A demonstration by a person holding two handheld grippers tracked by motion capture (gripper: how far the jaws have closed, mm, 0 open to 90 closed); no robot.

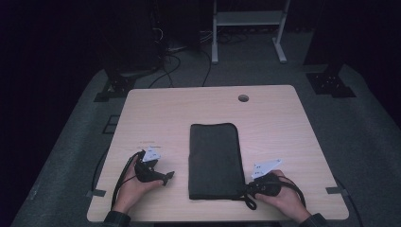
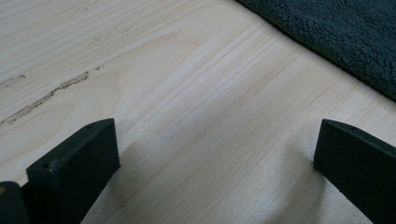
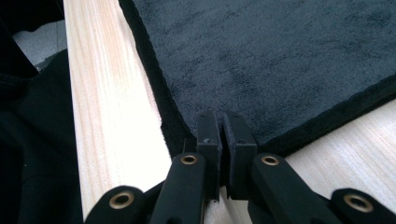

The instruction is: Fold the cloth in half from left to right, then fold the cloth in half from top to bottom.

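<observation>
- We saw a dark, fuzzy cloth [image 1: 213, 161] lying flat on the light wooden tabletop [image 1: 274, 118]. It was folded into a long shape that ran from near to far, and it lay in the middle of the tabletop, closer to the near edge.
- Our right gripper [image 1: 249, 188] sat at the near right corner of the cloth. A hand [image 1: 283, 198] held it from the near side.
- In the right gripper view, the two black fingers [image 3: 208, 140] were pressed tight together, right at that corner of the cloth [image 3: 280, 60]. The dark edge of the corner went in under the tips, so the fingers seemed to pinch it. We could not see the very bit of cloth between them.
- The same view showed the near edge of the tabletop [image 3: 98, 116] running beside the cloth.
- Our left gripper [image 1: 166, 177] rested low on the tabletop, to the left of the cloth and a little apart from it. The other hand [image 1: 137, 182] held it.
- In the left gripper view, its two fingers [image 2: 74, 163] stood wide apart with bare wood [image 2: 196, 116] between them. They held nothing.
- That view also showed the fuzzy edge of the cloth [image 2: 341, 37] past the fingers, not touching them.
- A small round hole [image 1: 243, 98] sat in the tabletop near its far edge, well apart from the cloth.
- Past the tabletop, a white frame [image 1: 248, 28] stood on the grey floor.
</observation>
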